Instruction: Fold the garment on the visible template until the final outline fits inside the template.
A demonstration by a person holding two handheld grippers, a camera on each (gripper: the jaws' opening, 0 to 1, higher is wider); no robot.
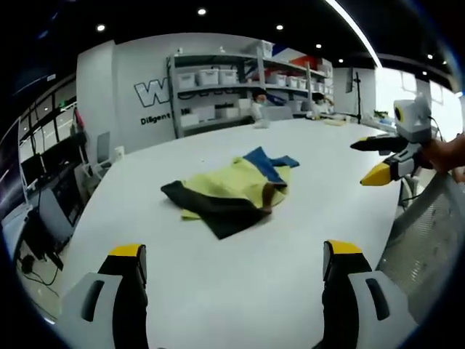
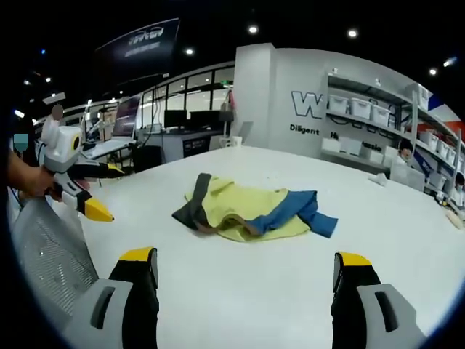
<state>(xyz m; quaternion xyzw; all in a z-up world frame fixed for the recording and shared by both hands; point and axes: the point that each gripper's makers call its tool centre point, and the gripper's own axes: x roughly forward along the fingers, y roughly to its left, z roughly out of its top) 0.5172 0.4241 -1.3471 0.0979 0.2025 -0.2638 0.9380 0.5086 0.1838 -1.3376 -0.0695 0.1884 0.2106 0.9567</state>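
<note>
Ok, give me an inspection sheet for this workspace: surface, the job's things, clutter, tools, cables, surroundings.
Surface: white table, bare around the garment; no template outline seen on it.
Job's things: garment, yellow with blue and dark parts, lying crumpled in a loose heap, not folded.
Clutter: small items at the table's far end, too small to tell.
Tools: left tool open, above the table, short of the garment; right tool open, likewise short of it.
Cables: cables on the floor beside the table.
Surroundings: shelving with white bins, lettered wall, mesh chair back.
</note>
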